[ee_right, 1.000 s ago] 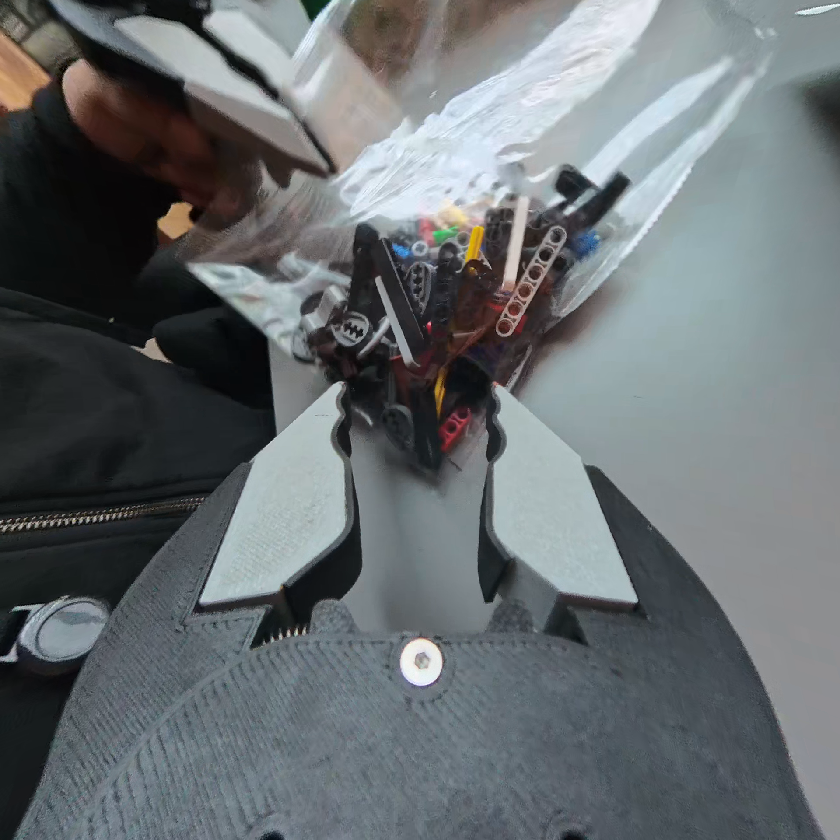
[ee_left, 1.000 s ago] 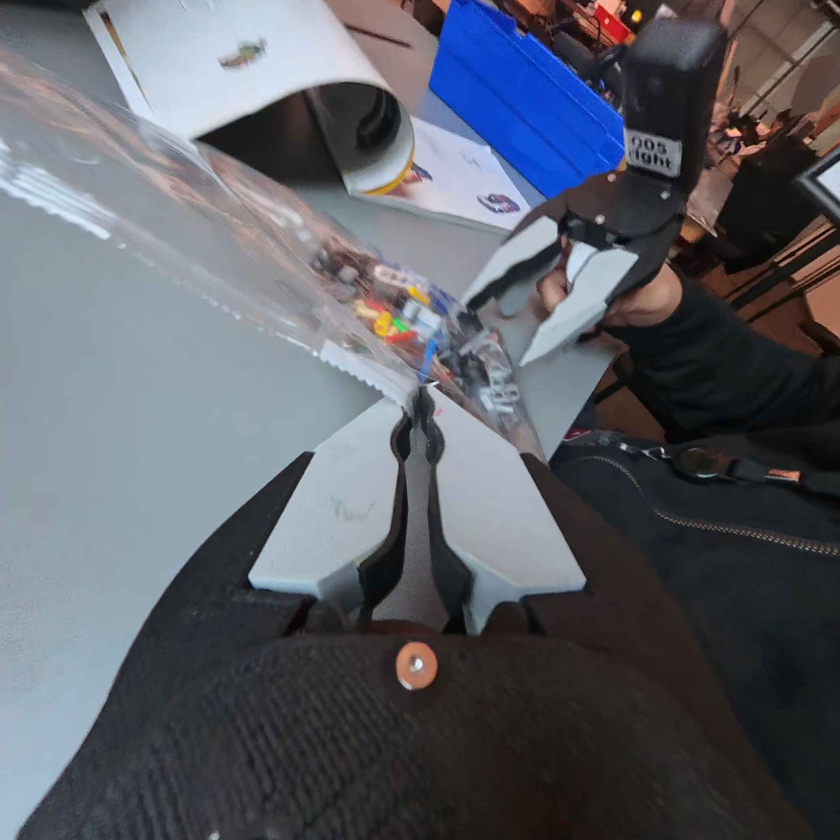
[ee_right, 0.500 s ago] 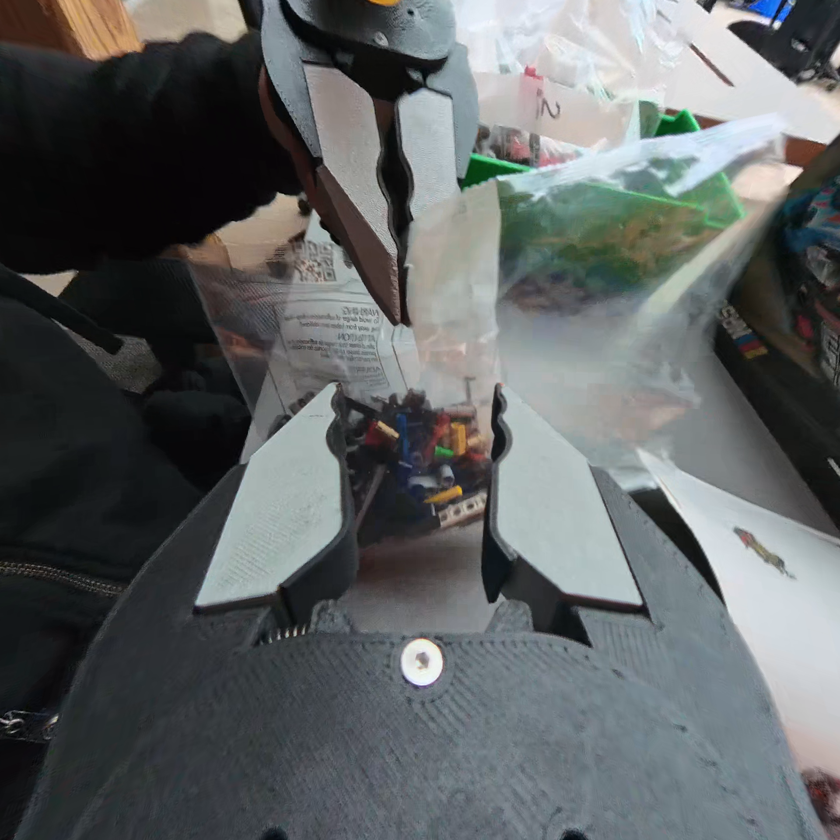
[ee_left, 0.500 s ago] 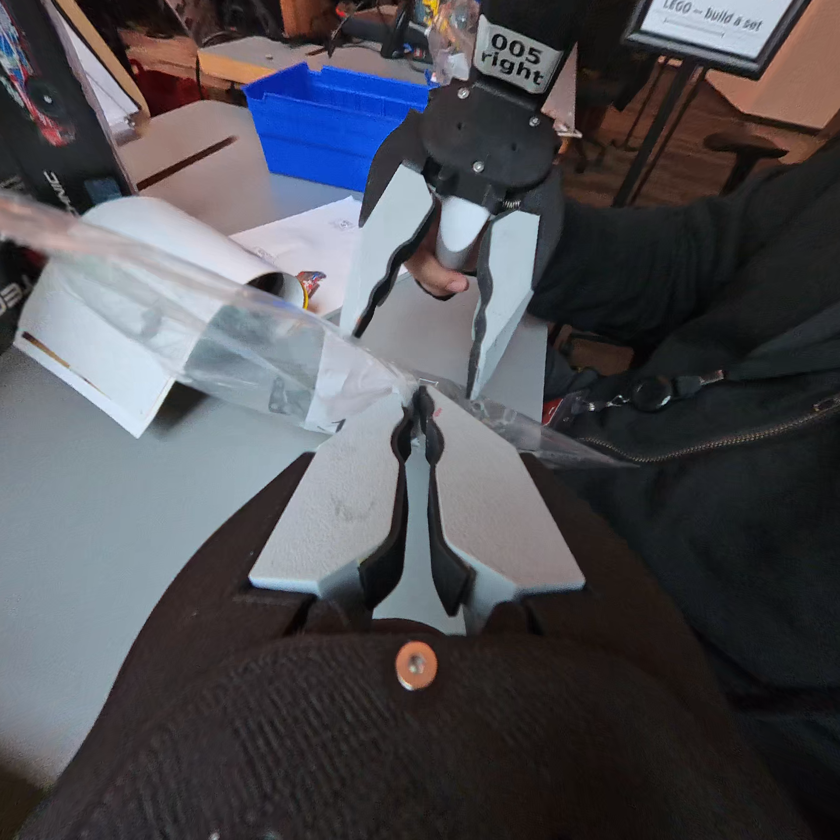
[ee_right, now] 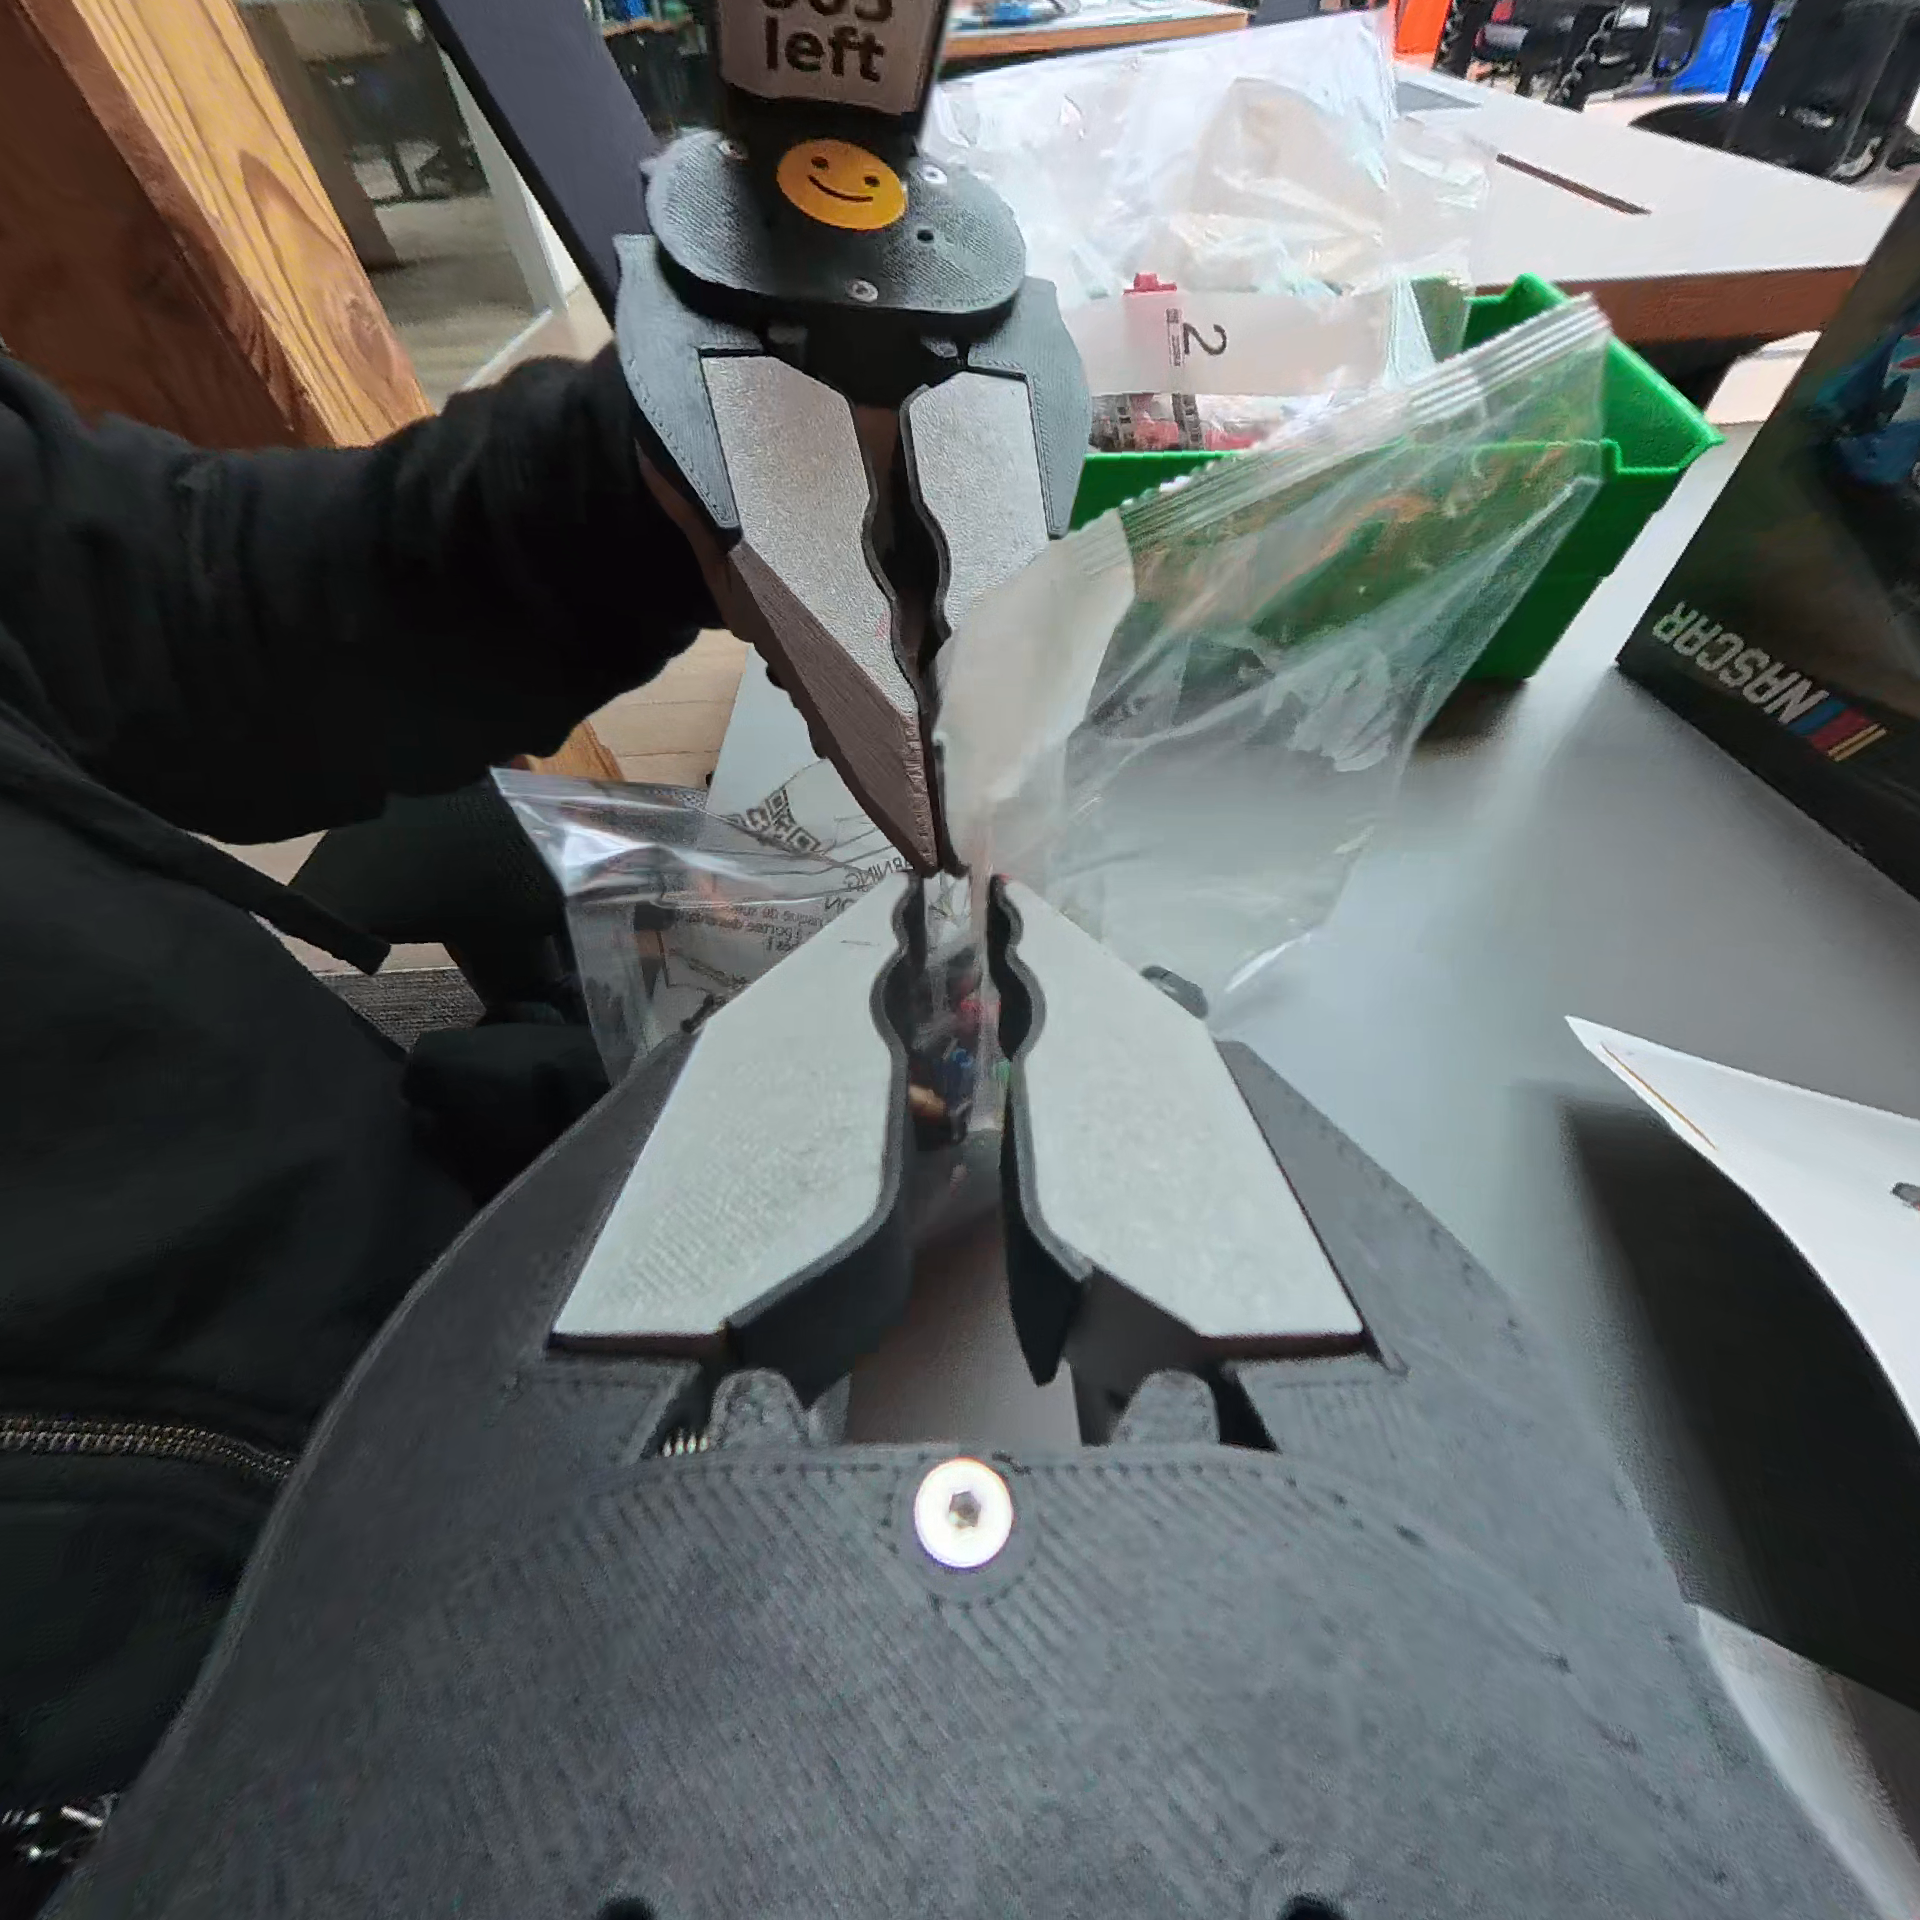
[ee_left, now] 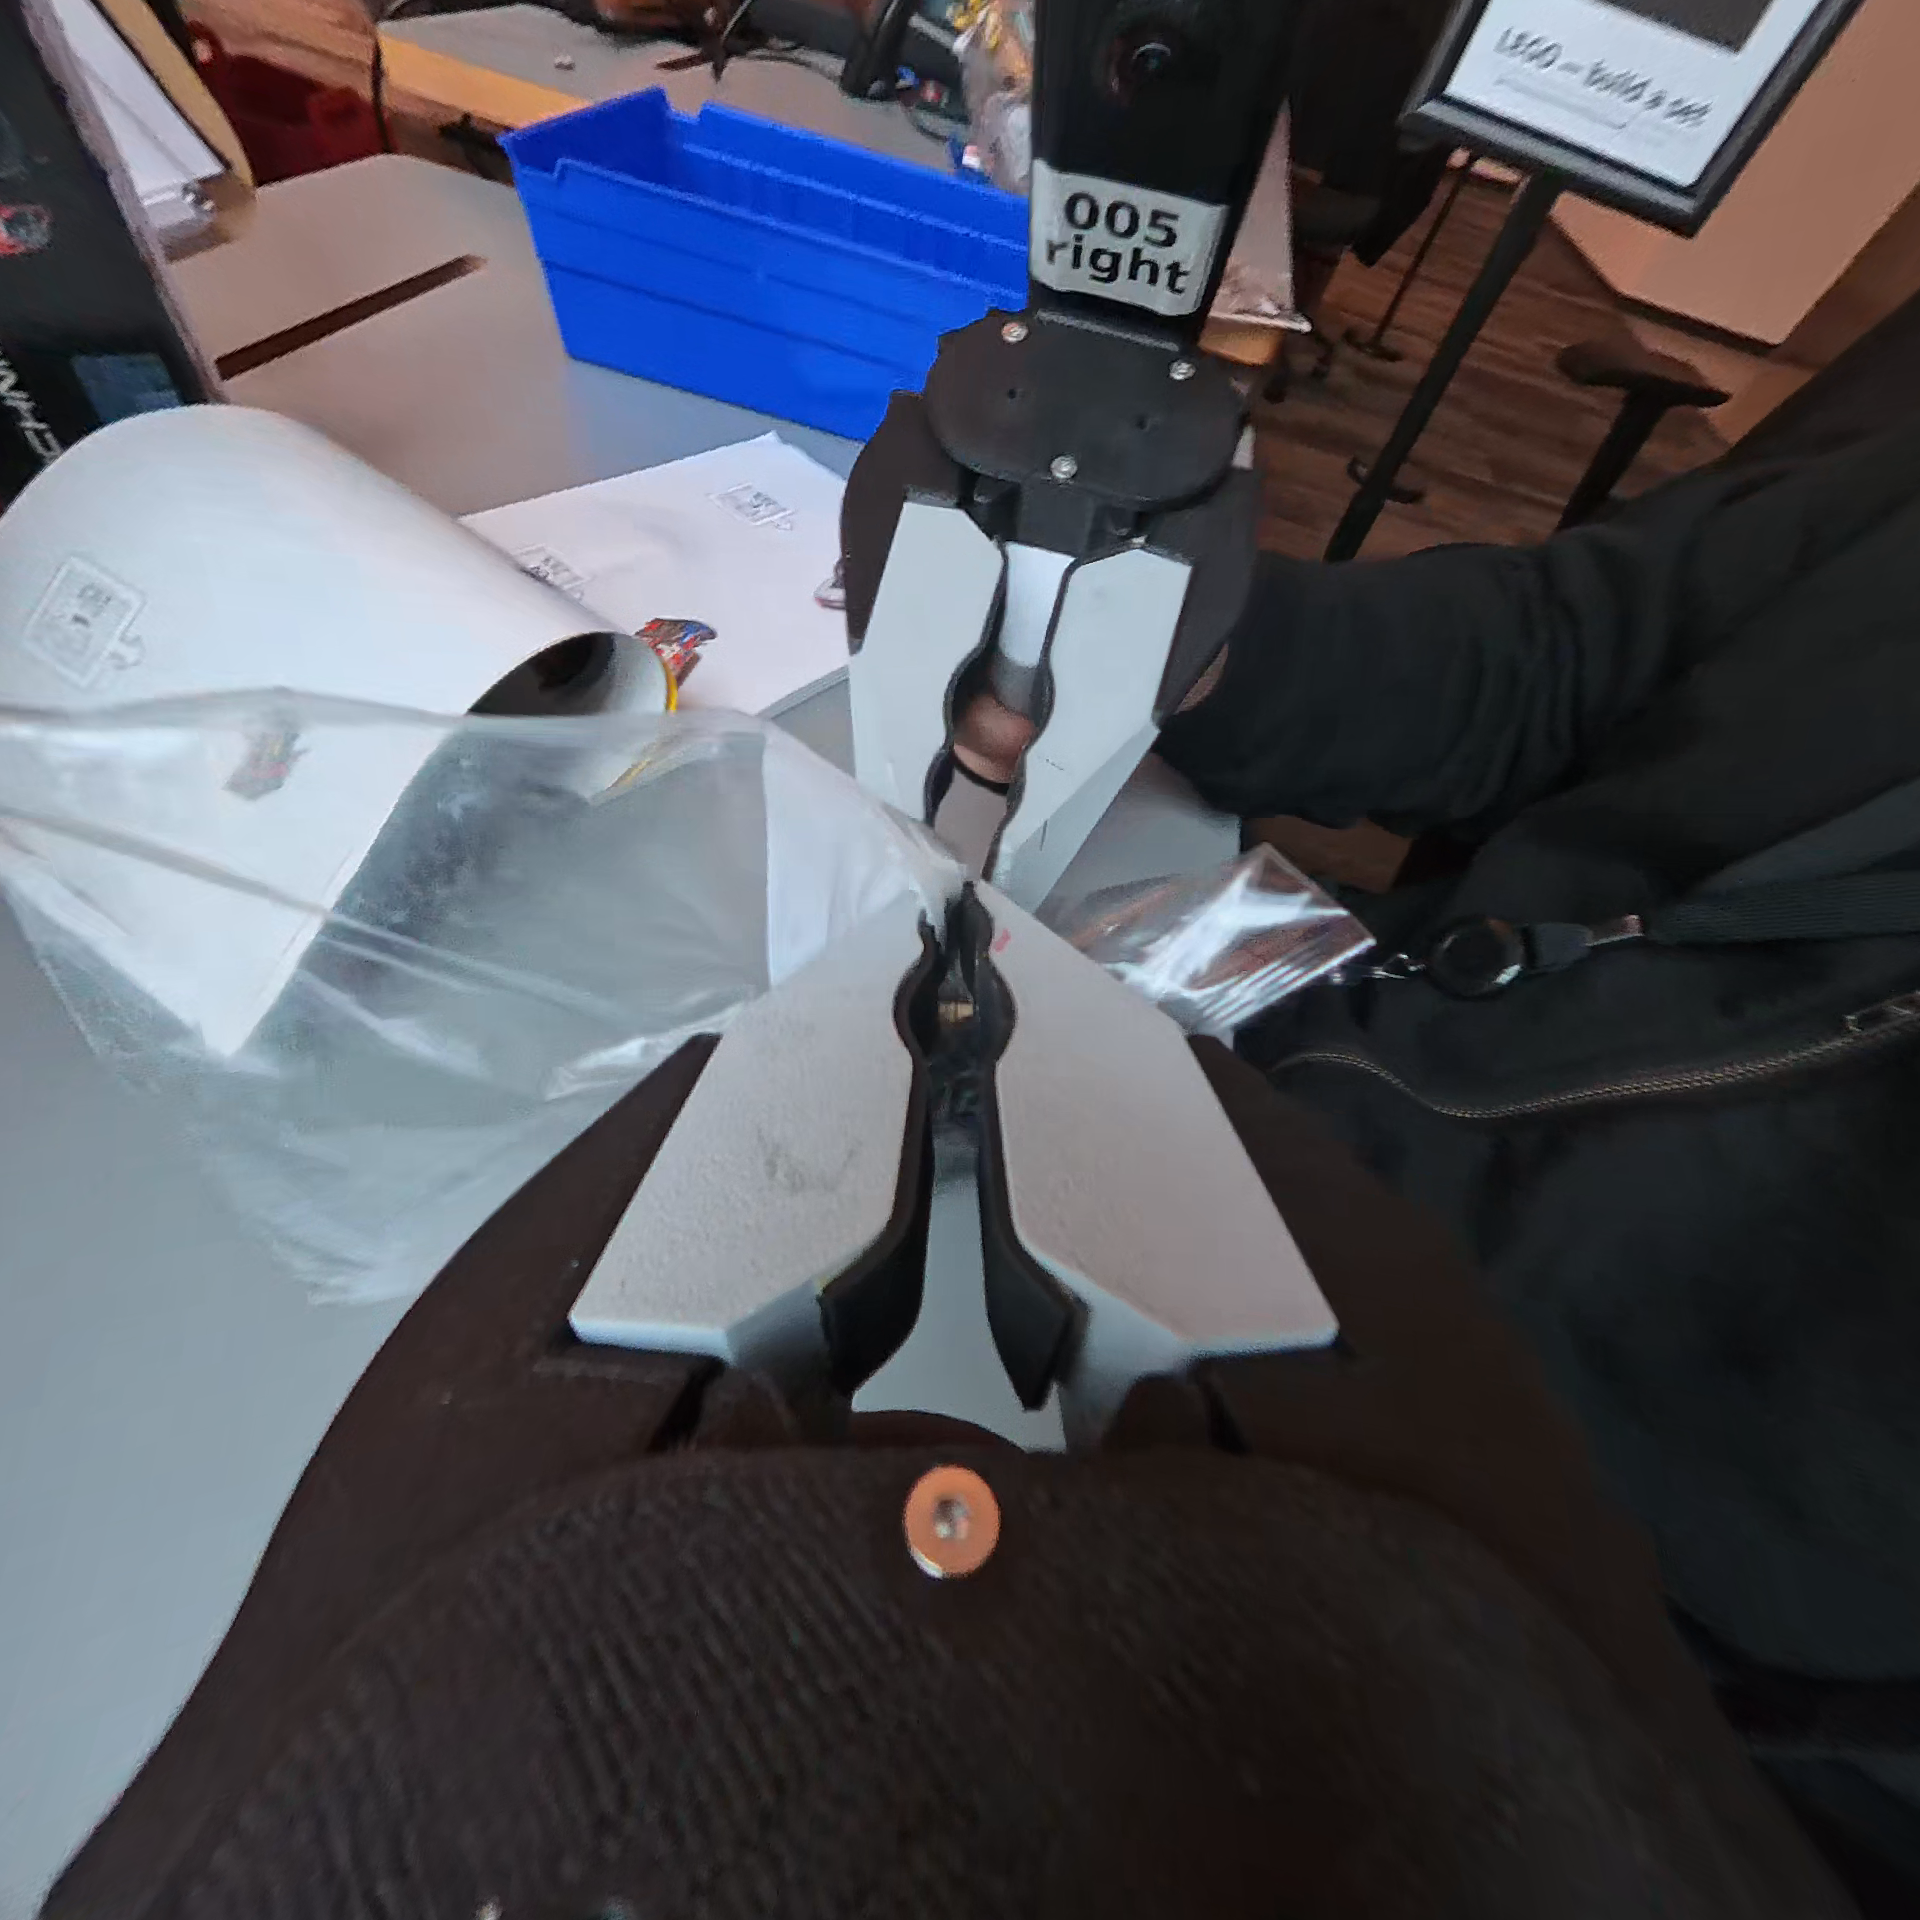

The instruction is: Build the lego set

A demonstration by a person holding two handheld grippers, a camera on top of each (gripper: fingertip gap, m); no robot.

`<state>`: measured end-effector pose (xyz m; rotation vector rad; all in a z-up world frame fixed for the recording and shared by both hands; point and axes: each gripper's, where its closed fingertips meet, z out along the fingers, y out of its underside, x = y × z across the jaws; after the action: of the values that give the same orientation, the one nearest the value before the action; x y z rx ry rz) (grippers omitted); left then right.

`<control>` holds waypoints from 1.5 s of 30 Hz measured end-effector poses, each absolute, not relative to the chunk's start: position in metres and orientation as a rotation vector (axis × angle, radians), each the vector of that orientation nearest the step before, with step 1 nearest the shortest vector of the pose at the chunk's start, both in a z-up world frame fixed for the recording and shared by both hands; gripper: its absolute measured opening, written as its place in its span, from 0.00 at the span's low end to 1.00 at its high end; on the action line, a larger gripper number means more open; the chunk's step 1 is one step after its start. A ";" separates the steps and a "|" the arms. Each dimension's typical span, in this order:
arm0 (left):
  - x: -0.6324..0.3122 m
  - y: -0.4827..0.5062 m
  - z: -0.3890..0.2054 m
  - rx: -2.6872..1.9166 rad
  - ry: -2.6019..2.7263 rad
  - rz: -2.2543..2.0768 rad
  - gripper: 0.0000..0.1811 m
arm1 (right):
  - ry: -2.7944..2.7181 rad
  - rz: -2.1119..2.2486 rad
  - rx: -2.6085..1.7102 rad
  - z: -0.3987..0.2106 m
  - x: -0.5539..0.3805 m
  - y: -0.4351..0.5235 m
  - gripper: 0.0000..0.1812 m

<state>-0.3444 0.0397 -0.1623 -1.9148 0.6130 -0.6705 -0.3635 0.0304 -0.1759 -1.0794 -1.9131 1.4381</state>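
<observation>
A clear plastic bag (ee_left: 468, 935) of small lego pieces (ee_right: 951, 1049) hangs above the grey table, held at one corner. My left gripper (ee_left: 961, 909) is shut on the bag's edge, and it also shows in the right wrist view (ee_right: 928, 831), pointing down at me. My right gripper (ee_right: 954, 894) faces it tip to tip. Its jaws are closed to a narrow gap around the bag film, with the pieces bunched between the fingers. It shows in the left wrist view (ee_left: 971, 842) just beyond my left tips. The bag (ee_right: 1299, 623) billows off to the side.
A curled instruction booklet (ee_left: 260, 540) and a blue bin (ee_left: 748, 260) lie beyond the bag. A green bin (ee_right: 1642, 416), the dark set box (ee_right: 1818, 623) and a white sheet (ee_right: 1766, 1164) are at the right. A second bag (ee_right: 675, 883) lies by the person's dark jacket. My two grippers' fingertips are within a few centimetres of each other.
The bag was lifted off the table. My right gripper swung up opposite the left one and its jaws closed from wide open to a narrow gap on the bag.
</observation>
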 end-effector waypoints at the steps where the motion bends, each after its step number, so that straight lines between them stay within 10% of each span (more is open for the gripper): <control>1: -0.346 0.041 -0.163 -1.924 0.601 -0.654 0.00 | -1.904 1.438 -1.092 -0.177 -0.364 0.031 0.03; 8: -0.398 0.030 -0.154 -1.872 0.331 -0.556 0.04 | -1.847 1.474 -1.167 -0.178 -0.360 0.041 0.00; 16: -0.371 0.041 -0.189 -1.899 0.509 -0.187 0.33 | -1.855 1.822 -1.177 -0.168 -0.351 0.025 0.01; 22: -0.355 0.044 -0.203 -1.864 0.656 -0.038 0.00 | -1.929 1.801 -1.185 -0.178 -0.346 0.016 0.00; 37: -0.374 0.031 -0.195 -1.854 0.473 -0.225 0.00 | -1.834 1.572 -1.250 -0.182 -0.347 0.064 0.00; 45: -0.360 0.037 -0.177 -1.883 0.421 -0.259 0.24 | -1.883 1.607 -1.200 -0.177 -0.345 0.048 0.00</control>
<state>-0.3602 0.0365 -0.1770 -1.8828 0.4215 -0.2592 -0.3453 0.0479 -0.1766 -1.1999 -1.8831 1.6068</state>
